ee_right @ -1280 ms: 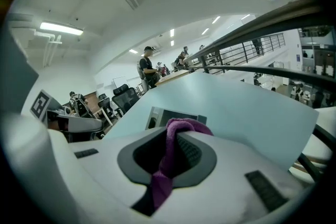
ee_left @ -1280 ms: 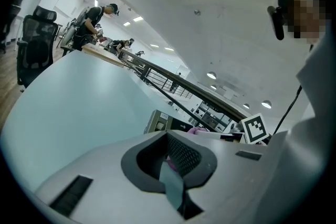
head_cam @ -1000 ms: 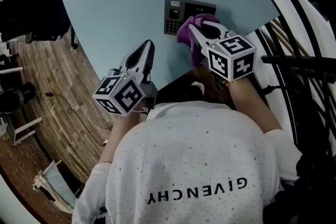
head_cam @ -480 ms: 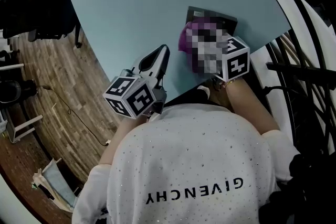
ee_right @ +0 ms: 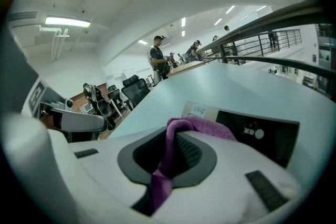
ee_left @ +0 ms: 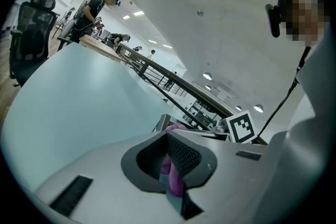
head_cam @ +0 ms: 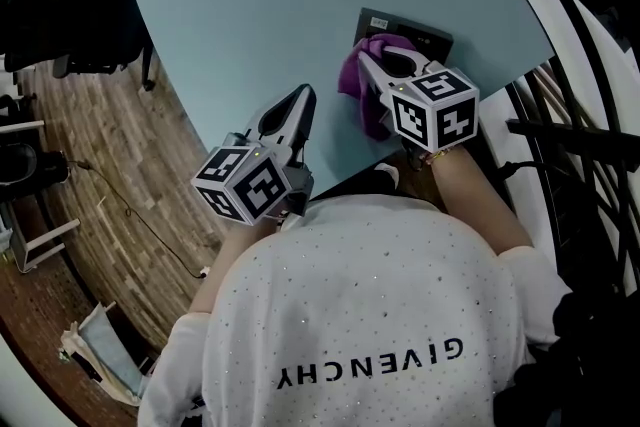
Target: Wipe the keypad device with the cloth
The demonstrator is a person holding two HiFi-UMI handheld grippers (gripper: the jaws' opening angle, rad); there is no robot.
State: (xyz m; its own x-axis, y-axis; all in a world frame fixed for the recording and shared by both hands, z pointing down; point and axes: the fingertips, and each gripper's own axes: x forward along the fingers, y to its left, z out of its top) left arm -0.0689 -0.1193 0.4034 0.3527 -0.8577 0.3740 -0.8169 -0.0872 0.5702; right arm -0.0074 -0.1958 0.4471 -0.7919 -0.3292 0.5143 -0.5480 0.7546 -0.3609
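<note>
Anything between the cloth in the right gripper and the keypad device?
Nothing visible. The right gripper holds the cloth right over the keypad device's left part. The left gripper hangs apart, to the side.

Cloth (head_cam: 358, 85): a second ago it covers the middle and right of the keypad device (head_cam: 432, 39) and leaves the number keys bare. Now it sits further left, over the keys, and hangs past the device's left edge.
Keypad device: the key block at its left, in sight earlier, is now under the cloth. Only its top-left corner and dark right part show.
Right gripper (head_cam: 378, 60): its tips are further left across the device than a second ago, with the cloth.
Head view: the device now sits further right in frame.
</note>
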